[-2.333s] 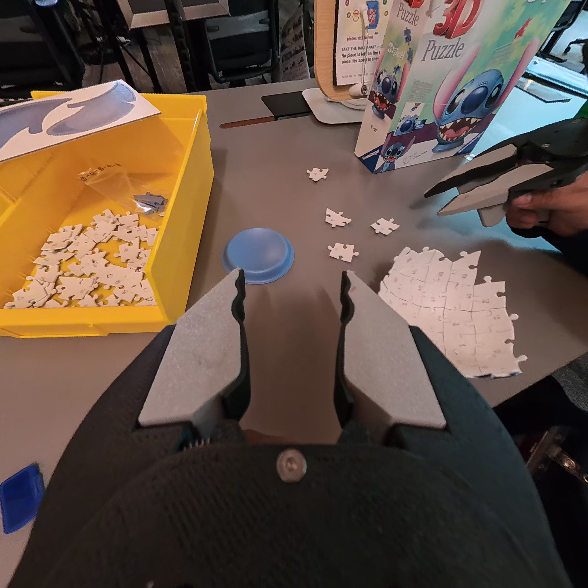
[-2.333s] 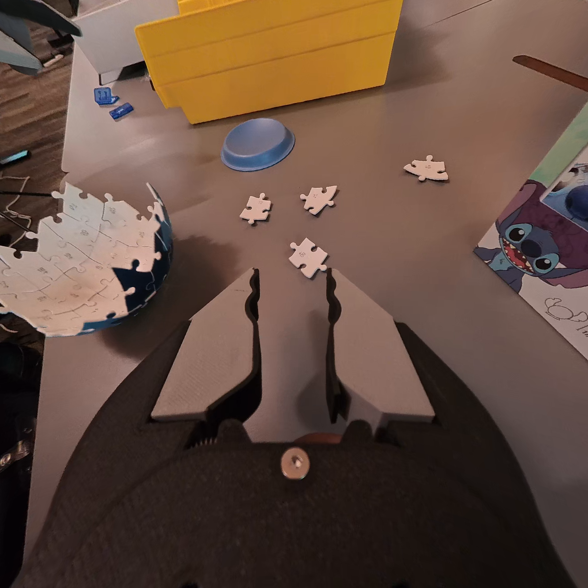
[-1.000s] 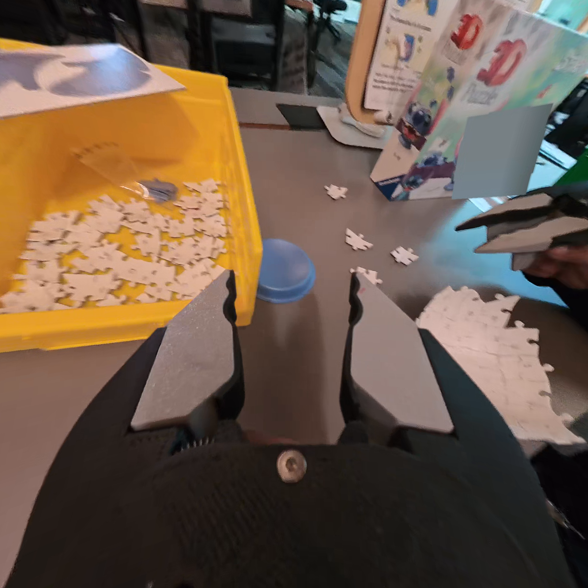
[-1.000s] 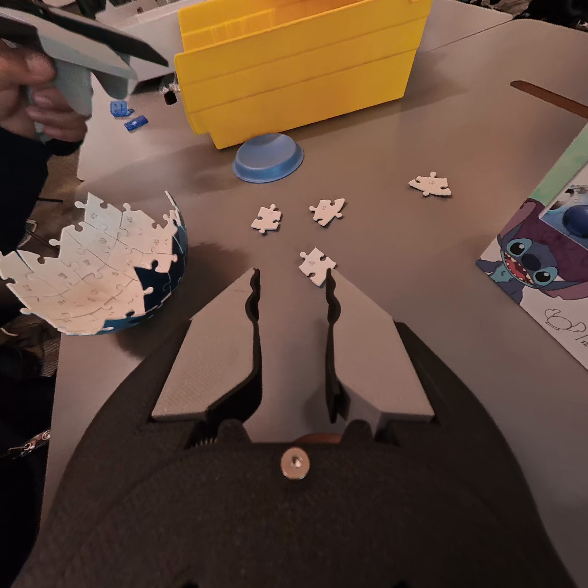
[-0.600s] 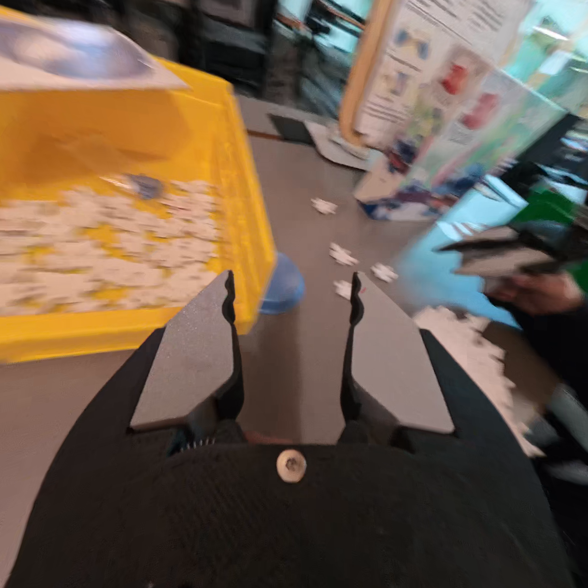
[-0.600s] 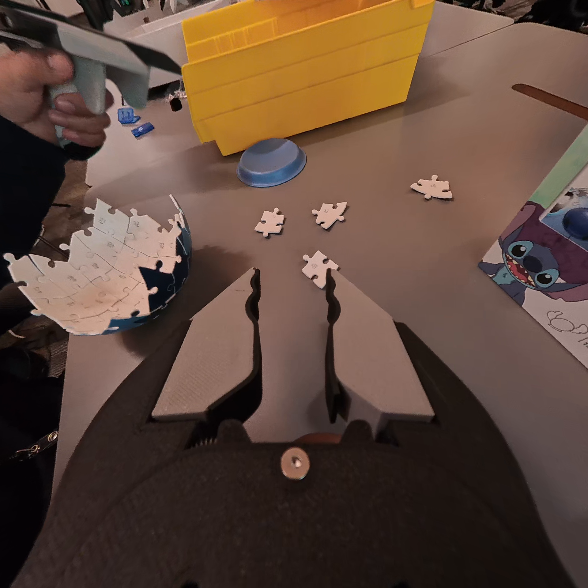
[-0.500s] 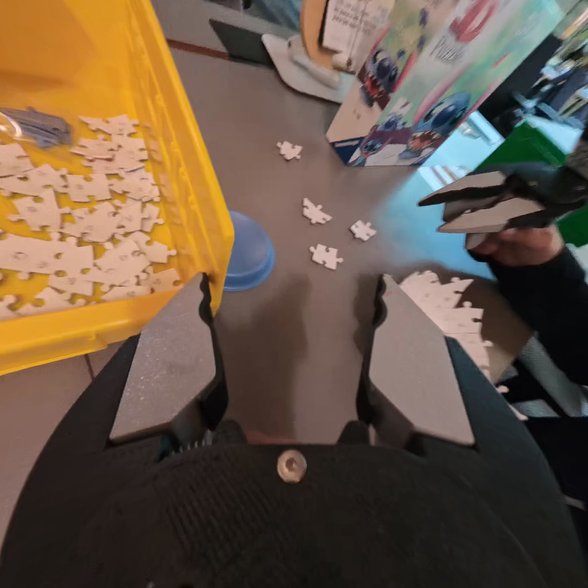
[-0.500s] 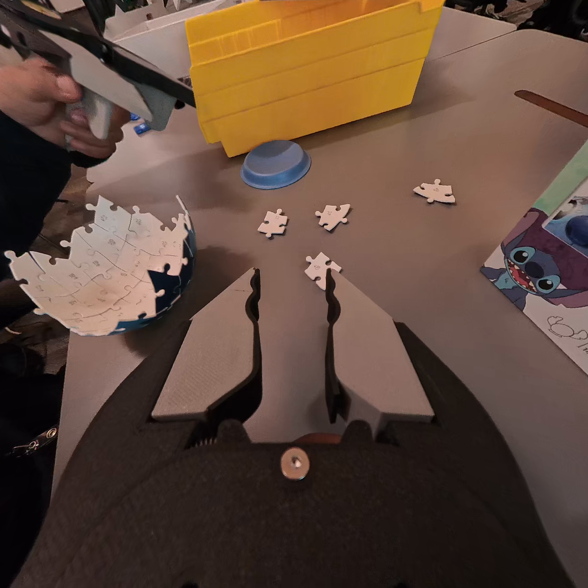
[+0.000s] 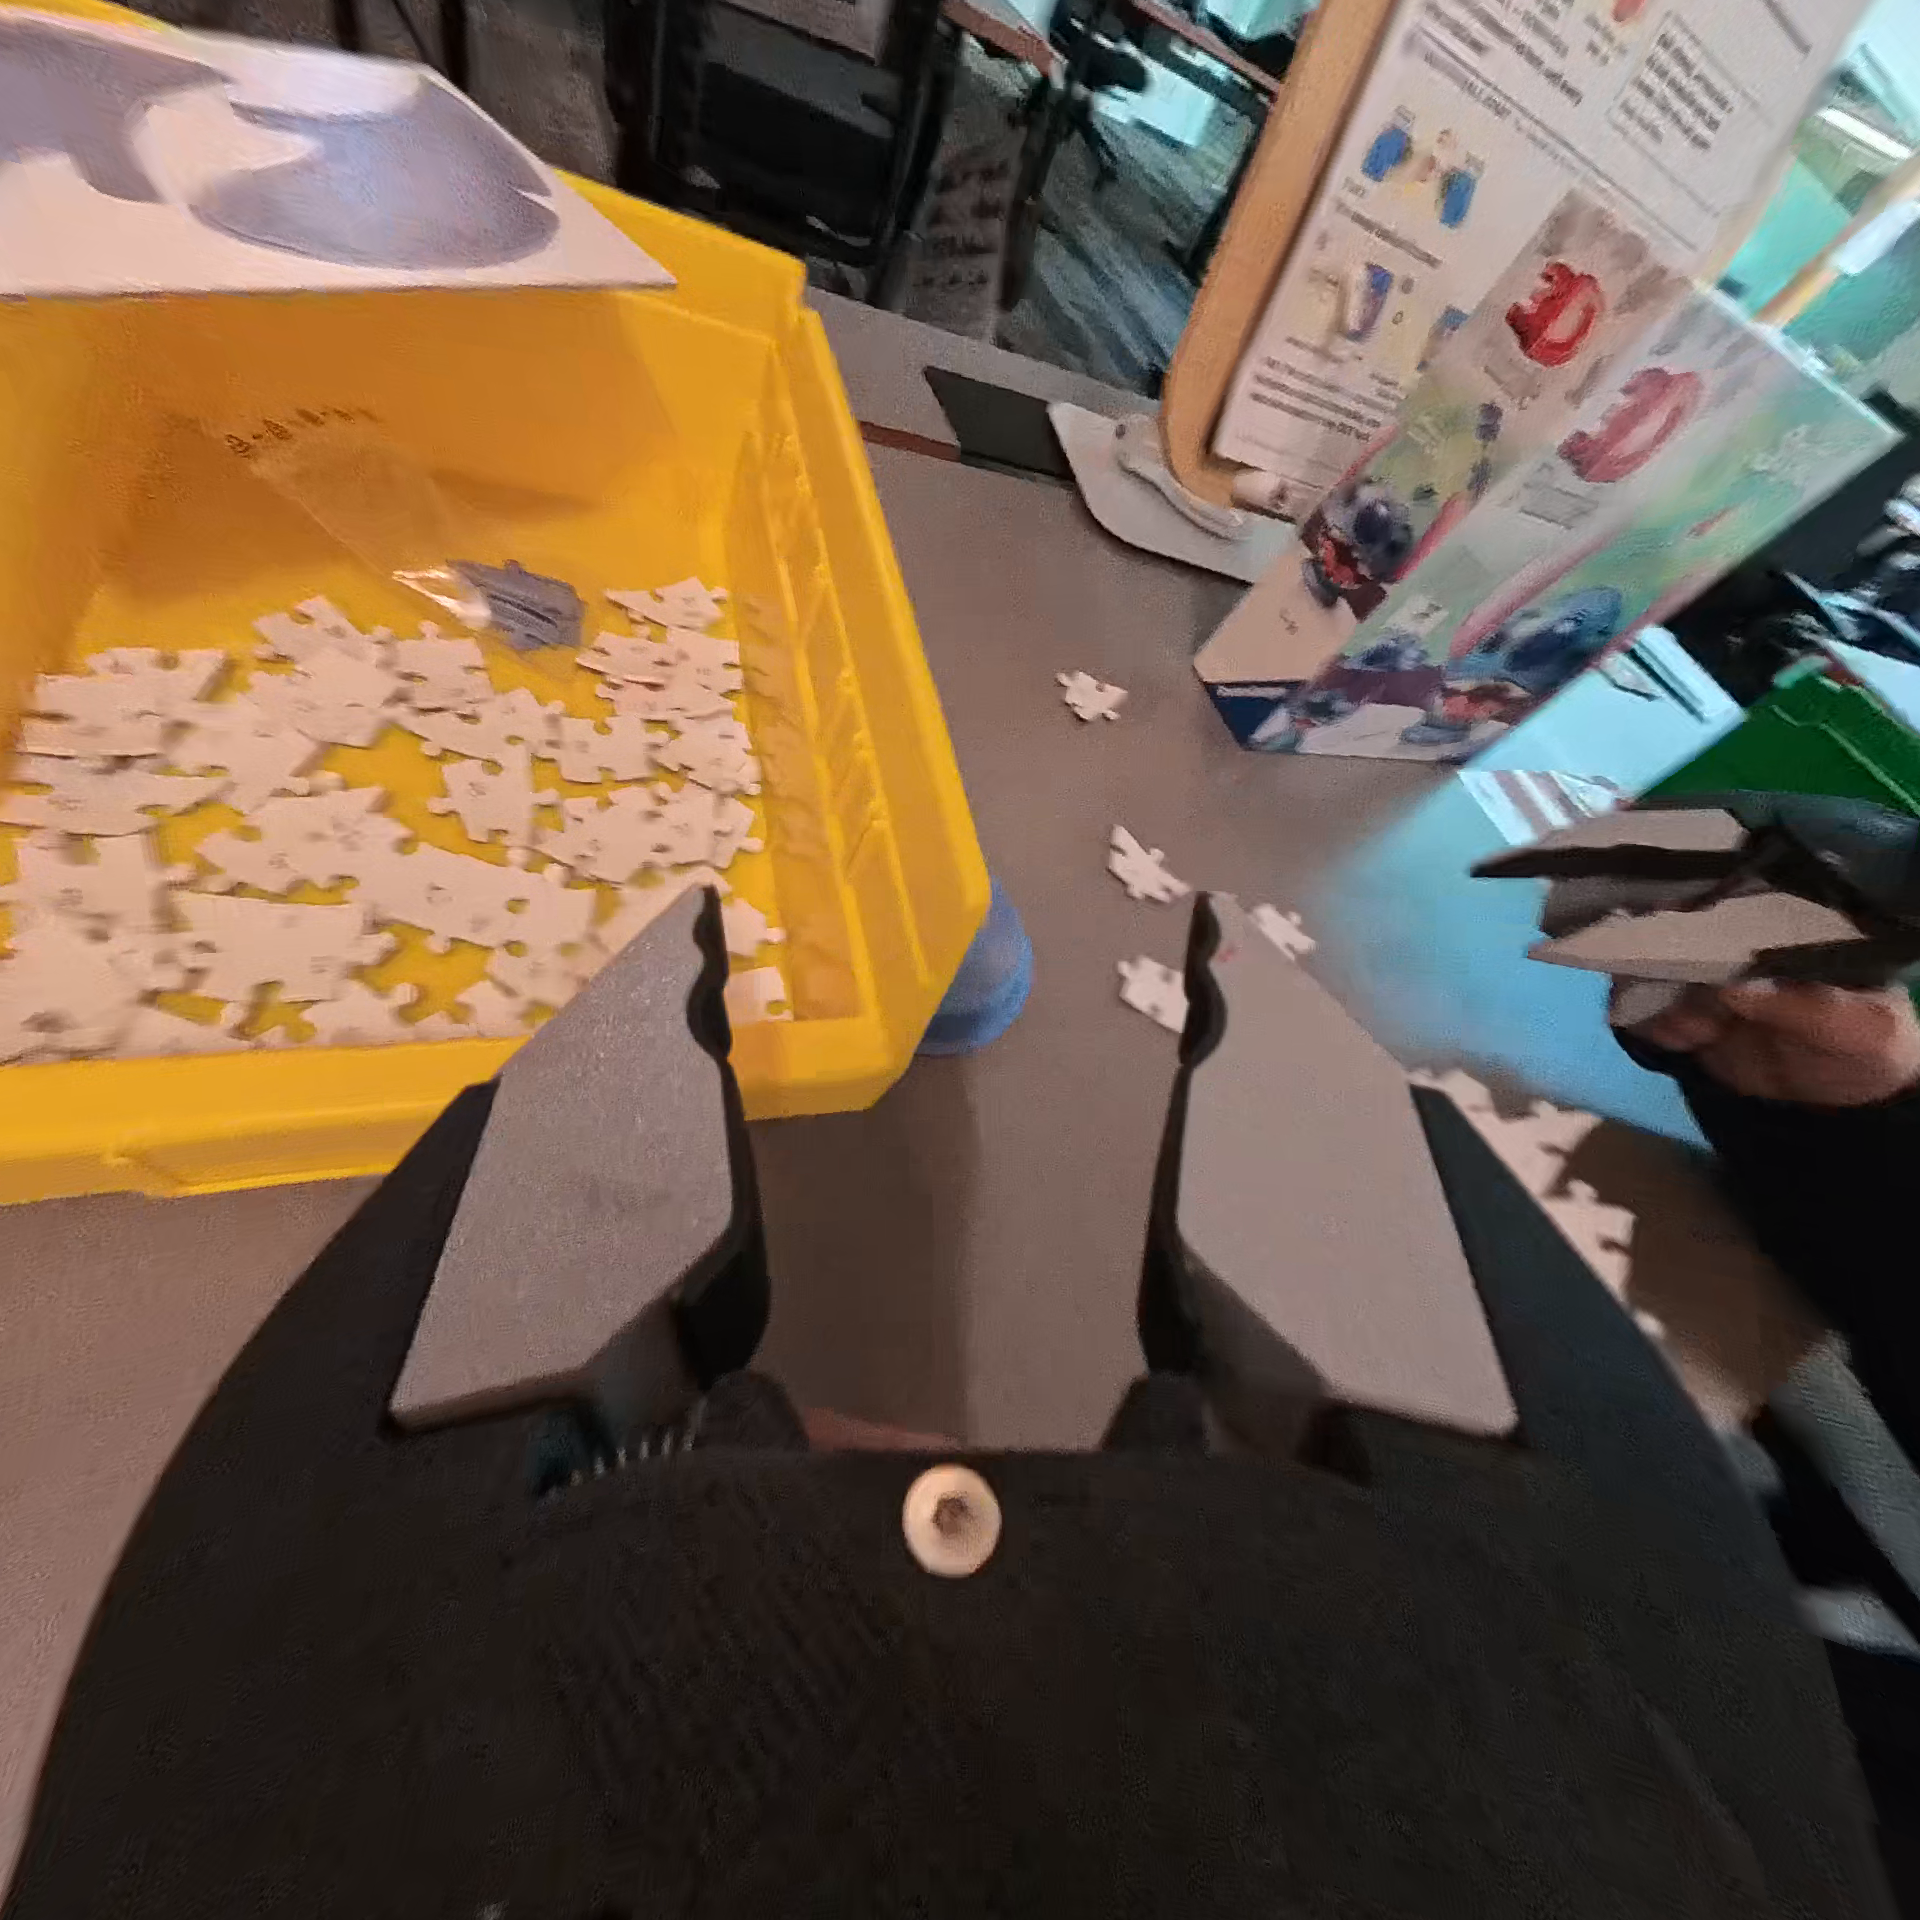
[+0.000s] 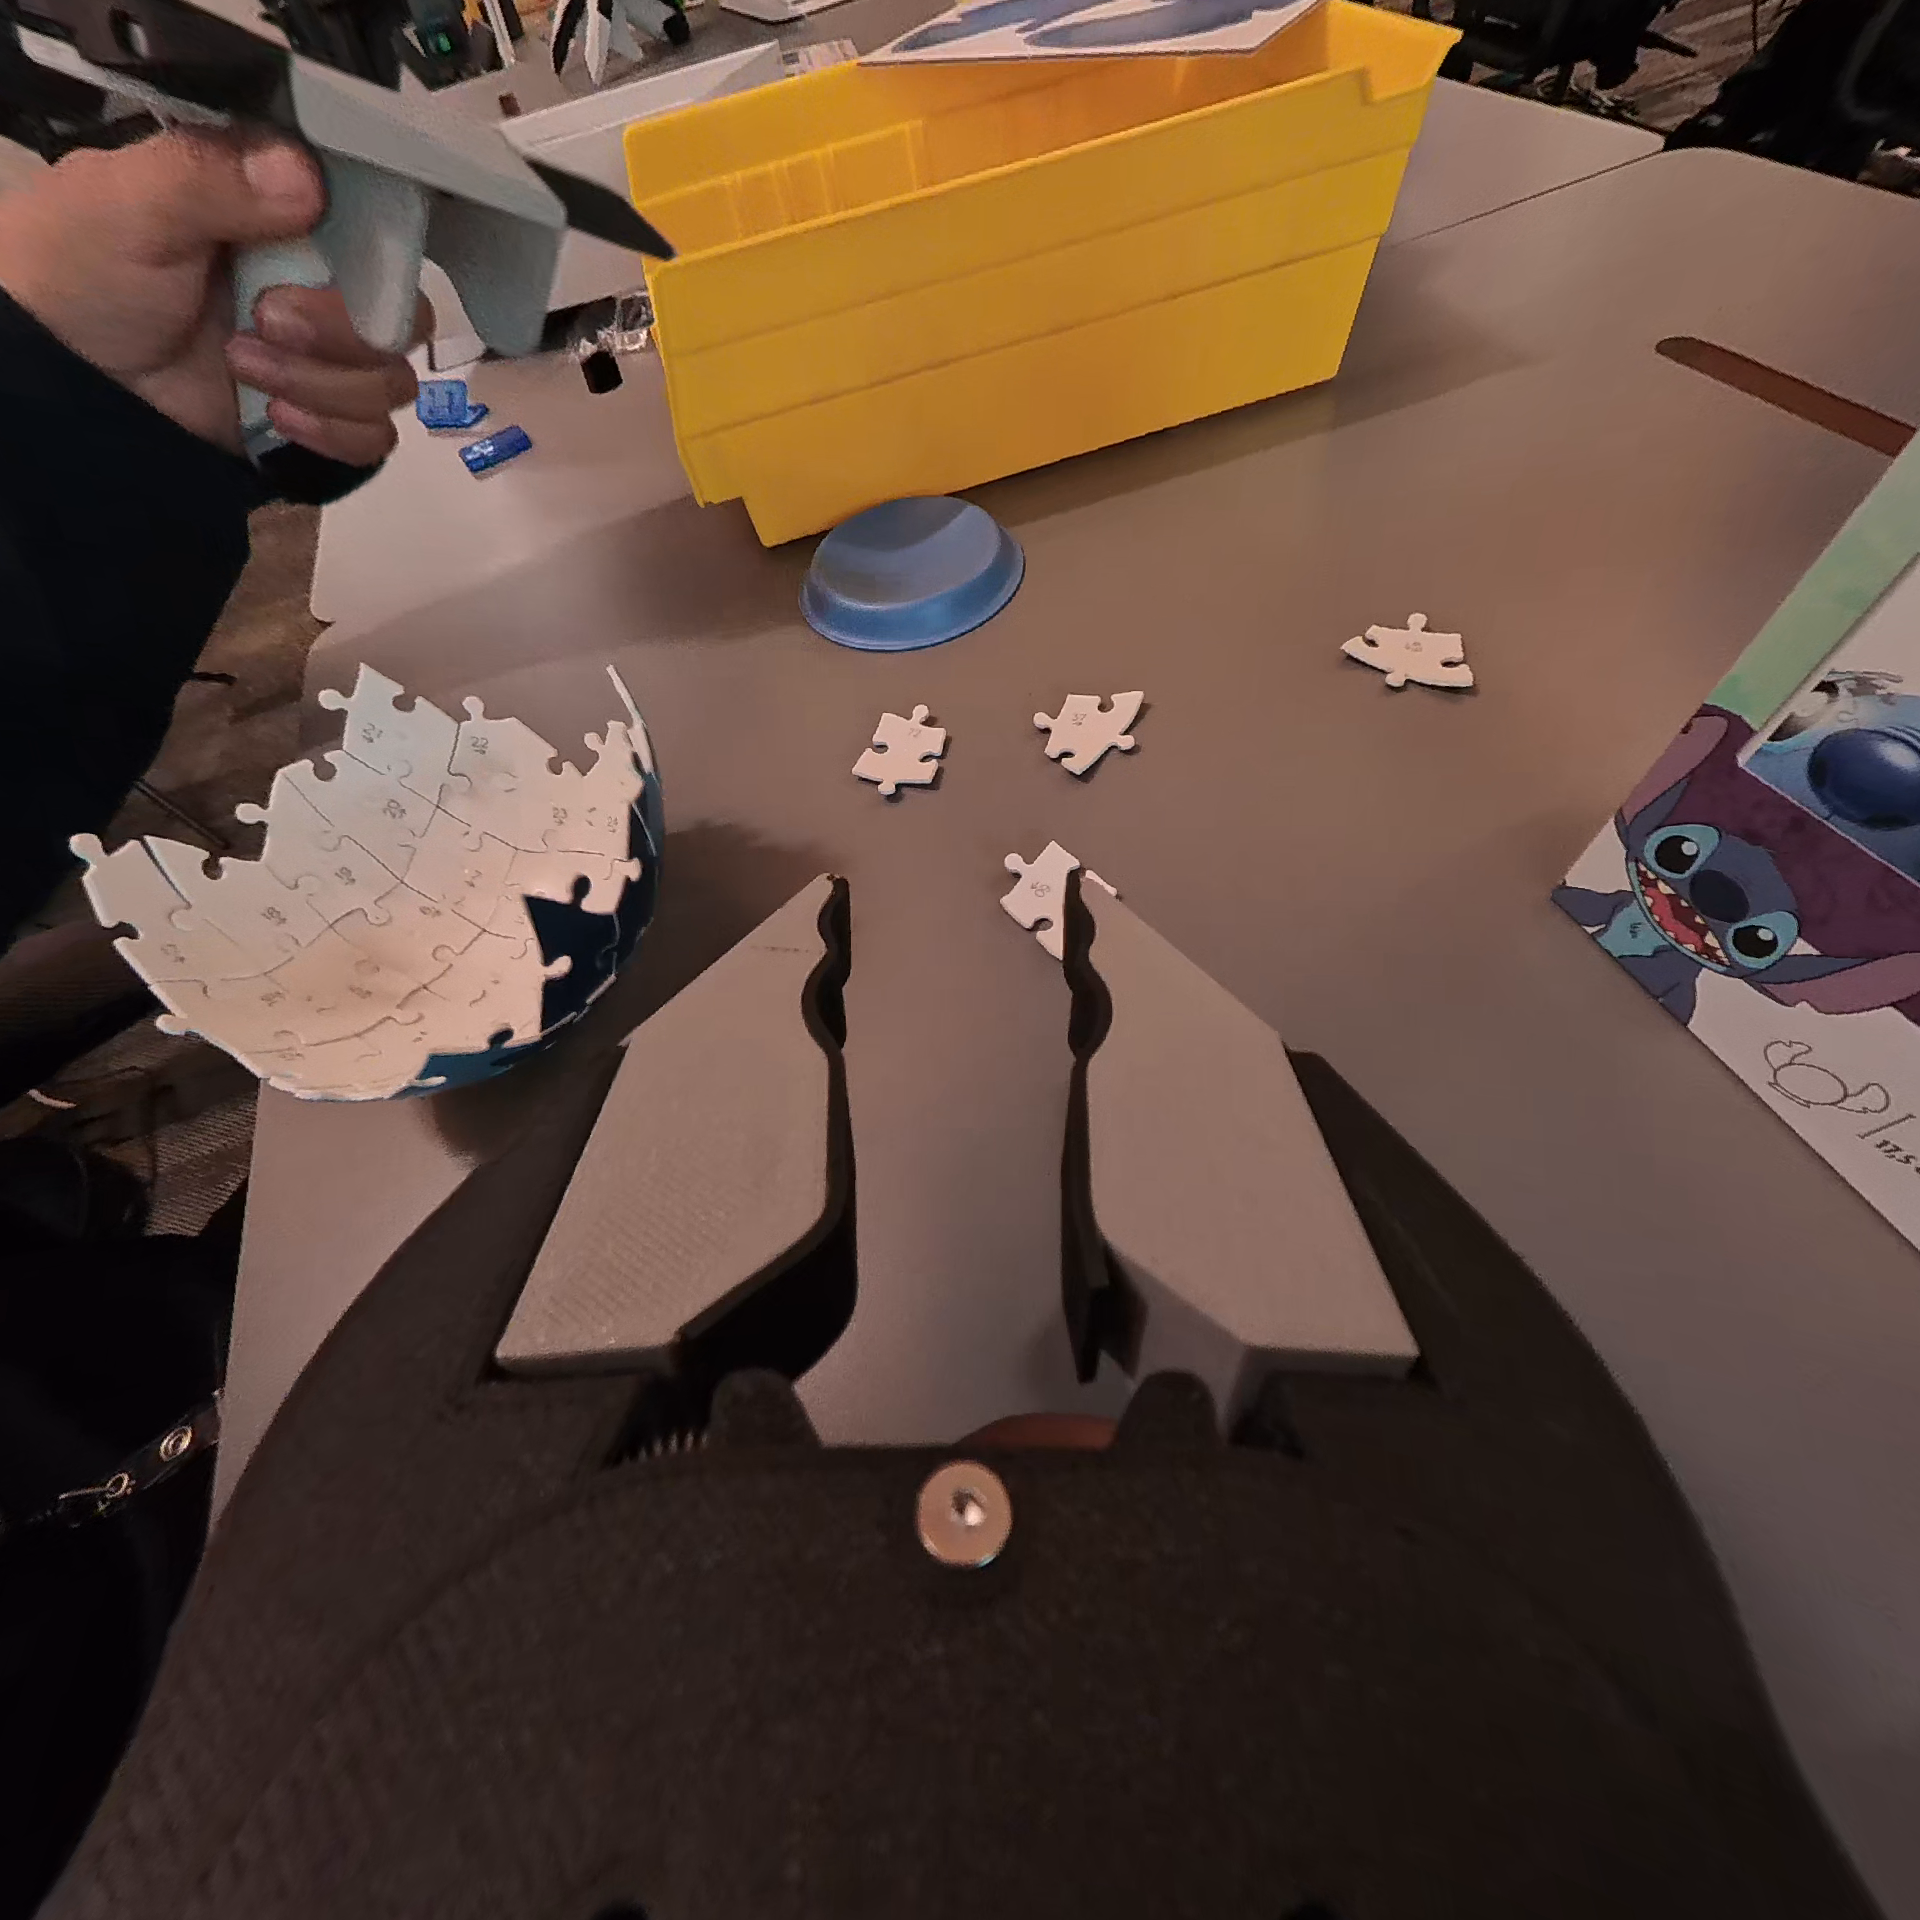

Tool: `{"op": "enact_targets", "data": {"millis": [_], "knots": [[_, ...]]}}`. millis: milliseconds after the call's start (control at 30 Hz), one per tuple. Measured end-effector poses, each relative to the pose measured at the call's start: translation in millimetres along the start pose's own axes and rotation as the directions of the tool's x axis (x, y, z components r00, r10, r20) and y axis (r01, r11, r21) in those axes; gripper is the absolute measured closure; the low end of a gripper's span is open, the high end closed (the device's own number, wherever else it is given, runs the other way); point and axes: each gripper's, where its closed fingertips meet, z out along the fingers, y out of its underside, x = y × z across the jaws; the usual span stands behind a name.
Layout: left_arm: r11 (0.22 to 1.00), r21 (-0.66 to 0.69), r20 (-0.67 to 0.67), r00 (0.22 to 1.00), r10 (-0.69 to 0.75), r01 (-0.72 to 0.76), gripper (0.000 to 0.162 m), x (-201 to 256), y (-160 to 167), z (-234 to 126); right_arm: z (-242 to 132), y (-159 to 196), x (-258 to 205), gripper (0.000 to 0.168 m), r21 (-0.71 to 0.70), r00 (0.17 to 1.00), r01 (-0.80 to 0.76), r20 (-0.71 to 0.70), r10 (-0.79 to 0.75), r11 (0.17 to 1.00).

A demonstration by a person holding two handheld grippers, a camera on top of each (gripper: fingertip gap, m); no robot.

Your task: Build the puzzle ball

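In the right wrist view, the right gripper (image 10: 951, 904) fills the lower frame, jaws apart and empty. A loose puzzle piece (image 10: 1039, 894) lies at its tip. The half-built puzzle ball (image 10: 364, 914) sits at left. Beyond are a blue dish (image 10: 912, 587) and yellow bin (image 10: 1029, 291). The left gripper (image 9: 951, 920) is open too, empty, near the bin of pieces (image 9: 416, 790).

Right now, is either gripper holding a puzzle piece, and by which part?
No. The left gripper and right gripper are both open and empty.
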Motion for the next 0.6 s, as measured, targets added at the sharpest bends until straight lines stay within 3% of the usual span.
{"op": "enact_targets", "data": {"millis": [33,67,100,133,167,233,300,333,400,433,467,500,533,600], "knots": [[0.998,-0.057,-0.140,0.990,-0.024,0.016,0.073,24.1,10.8,6.7,0.4,0.1,-0.7,0.130,-0.001,1.000,-0.001,0.003,0.001,1.000],[0.992,-0.121,-0.256,0.964,-0.071,0.041,0.049,46.4,22.1,12.9,0.8,0.4,-1.4,0.130,-0.003,1.000,0.001,0.006,-0.001,1.000],[0.987,-0.159,-0.249,0.966,-0.068,0.029,0.055,48.6,30.4,19.3,1.2,0.7,-2.0,0.130,-0.006,1.000,0.006,0.006,-0.006,1.000],[0.987,-0.160,-0.184,0.983,-0.022,-0.008,0.062,39.3,33.2,22.9,1.4,1.0,-2.1,0.130,-0.008,1.000,0.012,0.002,-0.012,1.000],[0.990,-0.139,-0.104,0.994,0.014,-0.029,0.079,25.9,30.2,22.7,1.2,1.3,-1.5,0.130,-0.010,1.000,0.017,-0.003,-0.017,1.000],[0.998,-0.062,0.074,0.997,0.036,-0.031,0.076,-6.7,15.0,14.1,0.7,1.6,0.2,0.130,-0.009,1.000,0.015,-0.009,-0.015,1.000],[0.999,-0.033,0.146,0.988,0.045,-0.040,0.076,-17.9,10.0,9.7,1.1,2.0,0.9,0.130,-0.008,1.000,0.001,-0.004,-0.001,1.000],[0.996,-0.070,0.113,0.992,0.055,-0.047,0.073,-10.5,16.9,14.8,1.6,2.3,0.8,0.130,-0.009,1.000,-0.004,0.000,0.004,1.000],[0.981,-0.193,-0.161,0.987,-0.010,-0.022,0.054,39.5,40.8,28.6,2.8,3.4,-0.6,0.130,-0.016,1.000,0.000,0.004,0.000,1.000],[0.980,-0.196,-0.183,0.982,-0.046,0.009,0.046,44.0,39.4,31.1,3.2,4.0,-1.1,0.130,-0.020,1.000,0.007,0.003,-0.007,1.000],[0.987,-0.163,-0.099,0.995,-0.010,-0.006,0.069,28.9,32.0,30.4,3.2,4.3,-1.0,0.130,-0.023,1.000,0.014,-0.002,-0.014,1.000],[0.994,-0.103,0.056,0.997,0.047,-0.041,0.081,2.4,18.8,24.2,2.9,4.5,-0.2,0.130,-0.024,1.000,0.020,-0.009,-0.020,1.000],[0.997,-0.041,0.182,0.980,0.078,-0.072,0.076,-18.3,4.8,13.6,2.4,4.5,0.9,0.130,-0.024,1.000,0.021,-0.014,-0.021,0.999],[0.996,0.002,0.271,0.958,0.089,-0.094,0.078,-32.4,-8.0,1.2,1.9,4.1,2.1,0.130,-0.019,1.000,0.010,-0.013,-0.010,1.000]]}}
